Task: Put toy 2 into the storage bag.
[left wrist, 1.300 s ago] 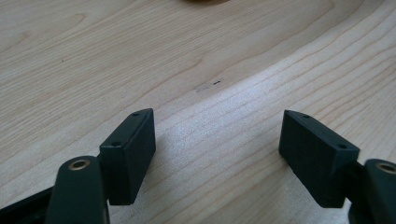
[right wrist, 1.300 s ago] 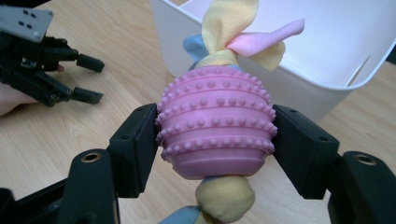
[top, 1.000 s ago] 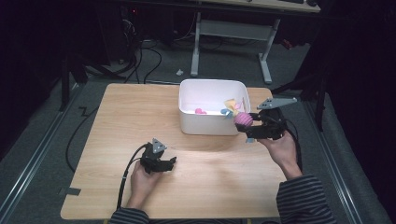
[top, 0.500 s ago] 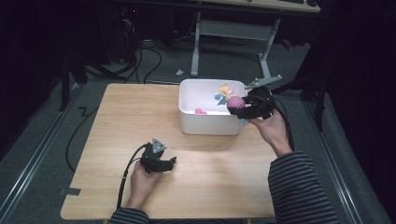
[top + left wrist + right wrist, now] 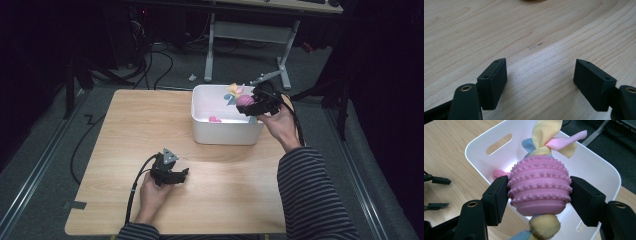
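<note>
My right gripper point(image 5: 539, 195) is shut on a pink studded ball toy point(image 5: 539, 185) with yellow, pink and blue cloth strips knotted through it. In the high view that toy point(image 5: 243, 100) hangs over the right end of the white tub point(image 5: 200, 127), with my right gripper point(image 5: 248, 106) around it. A small pink toy point(image 5: 499, 173) lies on the tub's floor. My left gripper point(image 5: 183, 174) rests low on the near left part of the table. In its own view my left gripper point(image 5: 540, 82) stands open over bare wood, nothing between the jaws.
The white tub point(image 5: 474, 146) has a slot handle in its end wall and sits at the far middle of the wooden table point(image 5: 125, 125). A metal frame point(image 5: 250, 35) and cables stand on the floor beyond the table. A striped sleeve point(image 5: 310, 195) crosses the table's right front corner.
My right gripper has carried the pink ball toy from beside the tub's right wall up and leftward over the tub. The left gripper has stayed put.
</note>
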A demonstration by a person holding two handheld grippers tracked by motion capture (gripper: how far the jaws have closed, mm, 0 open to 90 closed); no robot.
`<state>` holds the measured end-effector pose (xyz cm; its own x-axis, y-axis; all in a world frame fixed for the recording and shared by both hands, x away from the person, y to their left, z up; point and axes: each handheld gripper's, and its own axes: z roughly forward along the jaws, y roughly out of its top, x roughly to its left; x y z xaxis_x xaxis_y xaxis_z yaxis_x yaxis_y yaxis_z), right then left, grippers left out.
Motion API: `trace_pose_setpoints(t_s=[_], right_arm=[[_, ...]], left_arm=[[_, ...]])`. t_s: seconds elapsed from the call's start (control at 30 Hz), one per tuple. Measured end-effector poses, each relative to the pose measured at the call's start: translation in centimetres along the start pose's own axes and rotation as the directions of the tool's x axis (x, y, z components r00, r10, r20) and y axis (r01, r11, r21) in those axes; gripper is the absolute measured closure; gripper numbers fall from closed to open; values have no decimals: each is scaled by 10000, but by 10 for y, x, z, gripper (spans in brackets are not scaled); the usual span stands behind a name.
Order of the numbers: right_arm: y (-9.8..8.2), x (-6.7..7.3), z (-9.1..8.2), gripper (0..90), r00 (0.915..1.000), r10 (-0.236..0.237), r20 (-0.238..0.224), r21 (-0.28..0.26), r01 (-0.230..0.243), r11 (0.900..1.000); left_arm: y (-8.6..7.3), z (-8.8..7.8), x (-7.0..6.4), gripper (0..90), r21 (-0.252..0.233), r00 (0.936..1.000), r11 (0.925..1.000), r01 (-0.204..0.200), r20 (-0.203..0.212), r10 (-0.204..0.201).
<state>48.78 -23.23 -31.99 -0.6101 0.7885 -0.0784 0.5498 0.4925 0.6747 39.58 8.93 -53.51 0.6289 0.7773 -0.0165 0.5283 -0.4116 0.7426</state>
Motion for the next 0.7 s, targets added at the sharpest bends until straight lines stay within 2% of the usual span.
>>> trace_pose_setpoints(t_s=[0.37, 0.7], right_arm=[[-2, -2, 31, 342, 9997, -102, -238, 787, 120, 9968], [-2, 4, 44, 338, 9987, -344, -382, 1334, 392, 9903]], left_arm=[[0, 0, 0, 273, 3, 10000, 10000, 12, 14, -12], [0, 0, 0, 272, -3, 10000, 10000, 21, 19, -21]])
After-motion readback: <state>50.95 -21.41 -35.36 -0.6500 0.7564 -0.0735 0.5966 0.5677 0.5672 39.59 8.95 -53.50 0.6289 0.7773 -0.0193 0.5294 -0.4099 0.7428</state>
